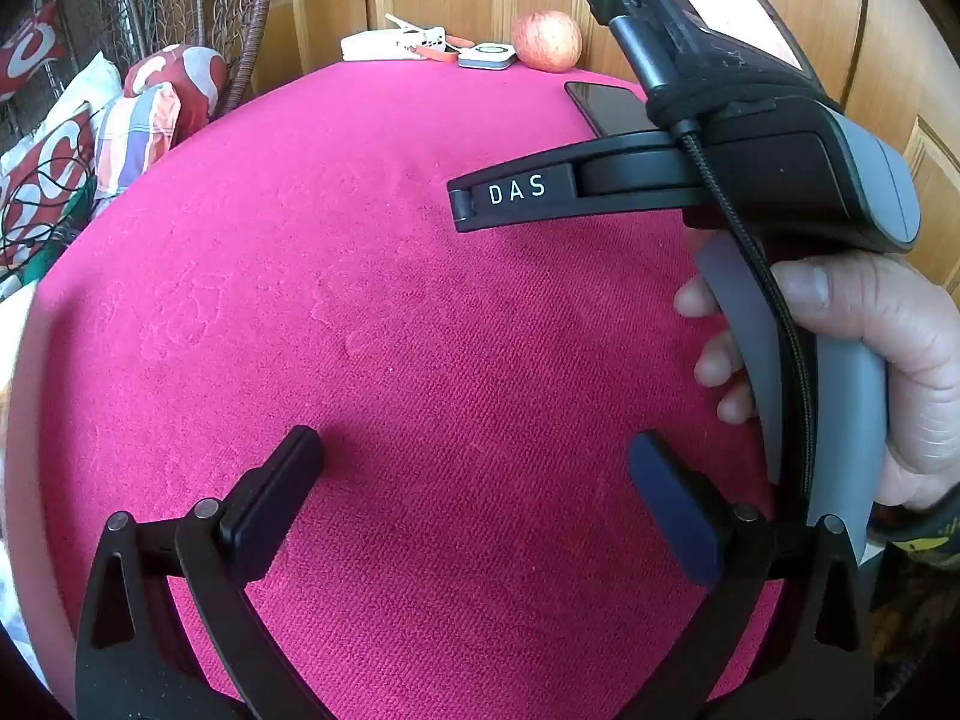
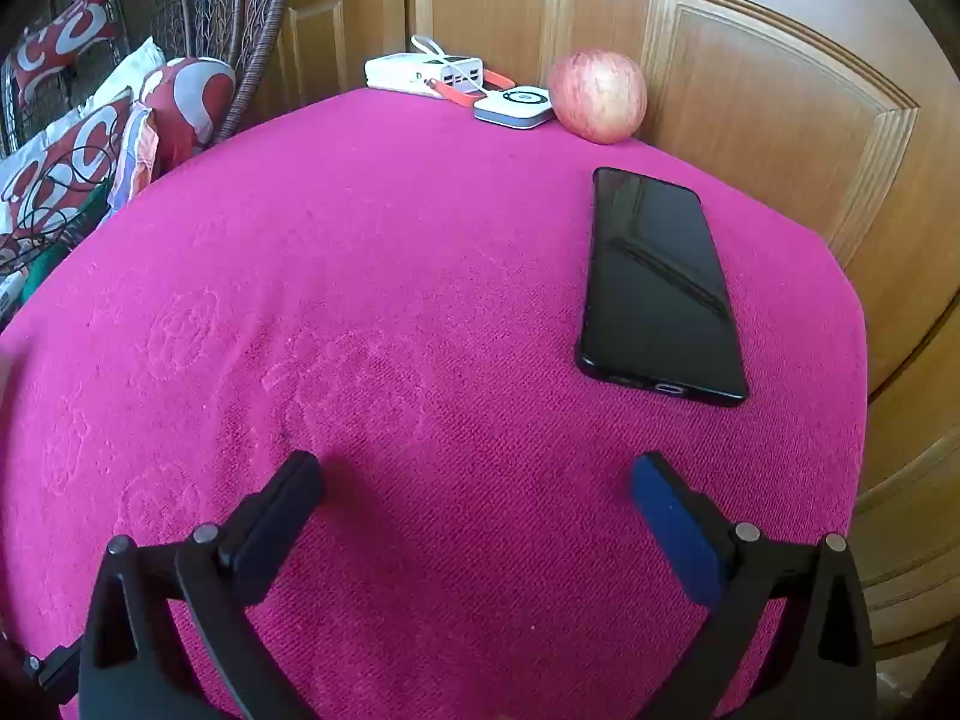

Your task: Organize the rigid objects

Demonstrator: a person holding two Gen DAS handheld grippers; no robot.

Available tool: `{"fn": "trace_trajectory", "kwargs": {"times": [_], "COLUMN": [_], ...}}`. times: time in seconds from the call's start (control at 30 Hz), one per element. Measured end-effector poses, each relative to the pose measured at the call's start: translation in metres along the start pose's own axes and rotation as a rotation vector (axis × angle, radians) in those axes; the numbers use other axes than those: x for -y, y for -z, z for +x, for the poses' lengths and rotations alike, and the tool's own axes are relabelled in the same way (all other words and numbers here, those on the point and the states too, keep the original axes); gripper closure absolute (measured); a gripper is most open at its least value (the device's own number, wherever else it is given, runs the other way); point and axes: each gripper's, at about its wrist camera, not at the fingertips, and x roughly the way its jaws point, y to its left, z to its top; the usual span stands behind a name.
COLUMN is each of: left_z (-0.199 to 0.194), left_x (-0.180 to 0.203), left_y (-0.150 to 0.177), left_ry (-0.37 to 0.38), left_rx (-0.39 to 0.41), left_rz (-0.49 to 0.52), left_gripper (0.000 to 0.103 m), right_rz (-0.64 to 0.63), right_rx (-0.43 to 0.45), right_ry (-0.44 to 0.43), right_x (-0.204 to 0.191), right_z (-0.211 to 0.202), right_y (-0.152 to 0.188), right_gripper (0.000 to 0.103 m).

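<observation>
On worktop (image 2: 420, 276), covered by magenta towel-like cloth: four loose items, none inside any container.

Far edge, against wooden panelled door (image 2: 750, 120): white multi-port charger block (image 2: 420, 73) at left, white cable rising from it. Just right of it, orange strap (image 2: 465, 97), ends reaching toward a small white square device (image 2: 515, 105) with grey base and ring mark on top. Touching or just beside that device on its right: red-yellow apple (image 2: 599, 95), upright.

Right half of worktop, nearer than apple: black phone (image 2: 657, 285), flat, screen up and dark, long axis running away from camera, port end nearest. Well apart from the far-edge group.

Left claw (image 1: 474, 468): released, fingers spread wide, nothing between them, only bare cloth below. Angled downward over near part of worktop.

Right claw (image 2: 477, 492): likewise released, fingers wide, nothing grasped. Phone ahead and to the right, clear of right-hand blue pad (image 2: 675, 531).

From left wrist view: right device seen side-on, "DAS" lettering on its arm, green indicator lit, right hand (image 1: 870, 360) wrapped round grey handle. Phone partly hidden behind it.

Beyond left edge of worktop: wicker chair (image 2: 240, 30), red-and-white patterned cushions (image 2: 186, 90), dark tangled cable.
</observation>
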Motion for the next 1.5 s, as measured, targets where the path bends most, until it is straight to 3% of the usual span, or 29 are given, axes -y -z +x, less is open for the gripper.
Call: {"fn": "trace_trajectory", "kwargs": {"times": [1.5], "left_z": [0.0001], "left_x": [-0.0015], "left_y": [-0.0013], "left_ry": [0.002], "left_rx": [0.0], "left_rz": [0.0], "left_gripper": [0.0], "right_rz": [-0.001], "right_rx": [0.007], "right_ry": [0.002], "right_x": [-0.0013], "right_z": [0.0013], "right_y": [0.0009], "right_gripper": [0.0]}}
